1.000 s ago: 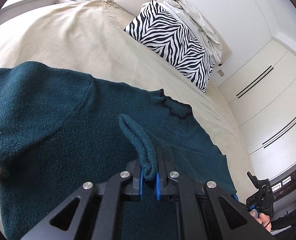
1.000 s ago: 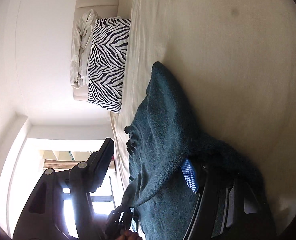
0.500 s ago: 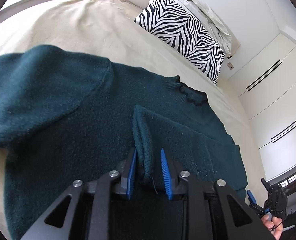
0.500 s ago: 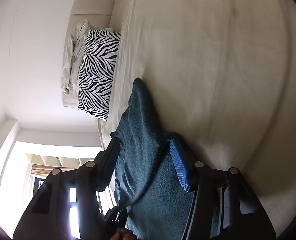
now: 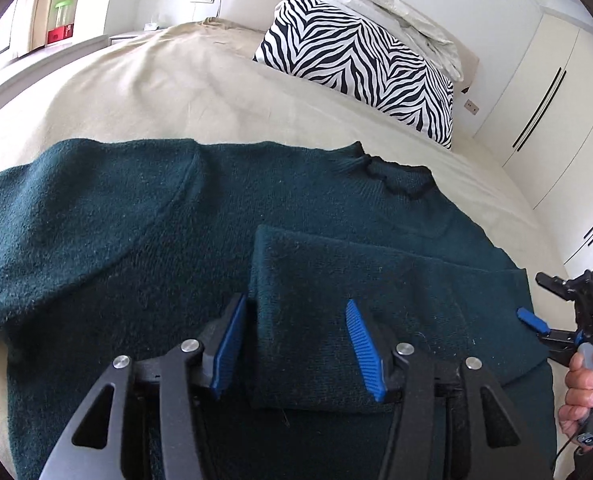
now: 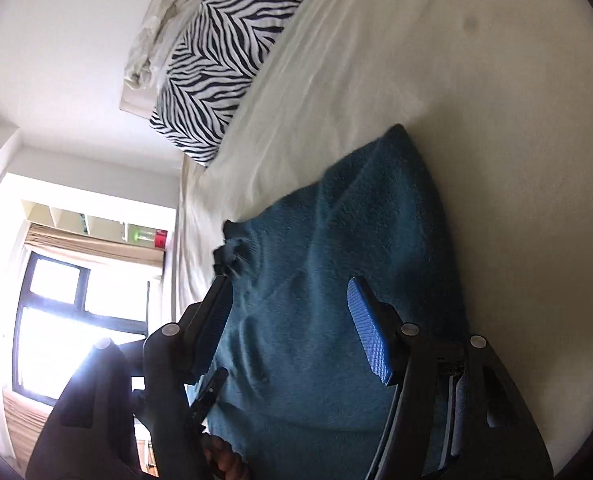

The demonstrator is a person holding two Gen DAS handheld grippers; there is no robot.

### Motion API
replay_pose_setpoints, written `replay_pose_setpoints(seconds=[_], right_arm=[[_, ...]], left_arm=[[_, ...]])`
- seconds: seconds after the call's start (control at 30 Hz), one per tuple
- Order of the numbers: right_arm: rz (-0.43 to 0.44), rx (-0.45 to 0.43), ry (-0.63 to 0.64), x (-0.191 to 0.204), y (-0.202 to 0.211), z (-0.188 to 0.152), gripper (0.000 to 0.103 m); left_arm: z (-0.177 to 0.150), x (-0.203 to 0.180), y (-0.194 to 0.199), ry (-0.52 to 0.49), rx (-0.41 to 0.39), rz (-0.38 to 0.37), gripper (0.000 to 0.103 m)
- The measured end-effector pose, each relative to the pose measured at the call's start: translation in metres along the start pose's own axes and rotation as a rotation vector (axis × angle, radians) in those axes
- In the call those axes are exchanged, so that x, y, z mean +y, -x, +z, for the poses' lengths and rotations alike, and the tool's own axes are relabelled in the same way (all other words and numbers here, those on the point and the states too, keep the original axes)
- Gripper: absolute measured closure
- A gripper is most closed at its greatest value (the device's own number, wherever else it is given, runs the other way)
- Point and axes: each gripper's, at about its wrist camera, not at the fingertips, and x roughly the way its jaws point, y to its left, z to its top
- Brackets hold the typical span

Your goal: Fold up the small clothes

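A dark teal knit sweater lies flat on the beige bed, collar toward the pillows. One sleeve lies folded across the sweater's body. My left gripper is open, its blue pads on either side of the folded sleeve's end, holding nothing. My right gripper is open over the sweater, tilted on its side, holding nothing. It also shows at the right edge of the left wrist view, in a hand at the sweater's edge.
A zebra-print pillow and a crumpled white cloth lie at the head of the bed. White wardrobe doors stand to the right. A window shows beyond the bed.
Both grippers have opened and let go of the sweater. The sleeve held upright by the left gripper now lies flat across the sweater body. The right gripper has turned.
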Motion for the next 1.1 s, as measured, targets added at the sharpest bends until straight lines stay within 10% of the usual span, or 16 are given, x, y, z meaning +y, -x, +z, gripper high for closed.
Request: replay_pose_setpoints(seconds=[0.13,0.27,0.53,0.77,0.97,1.1], right_arm=[[0.1,-0.059,0.033,-0.028,0.017,-0.014,0.048],[0.016,-0.127,0.033,-0.034,0.058,-0.031,0.045],[0.067,-0.185,0.055,-0.011,0.121,-0.07,0.043],[0.111,-0.141,0.086,0.03,0.109,-0.107,0.043],[0.105,-0.12,0.122,0.052,0.101,-0.125,0.043],[0.102,-0.119,0.12,0.056,0.1,-0.131,0.043]], left_arm=[[0.0,0.006,0.016,0.03,0.009,-0.035,0.049],[-0.009,0.048,0.082,0.166,-0.096,-0.083,0.04],[-0.061,0.239,0.206,0.711,-0.335,-0.052,0.033],[-0.102,0.342,0.214,1.116,-0.43,-0.139,0.033],[-0.082,0.381,0.192,1.212,-0.486,-0.173,0.042],[-0.069,0.398,0.179,1.262,-0.449,-0.128,0.09]])
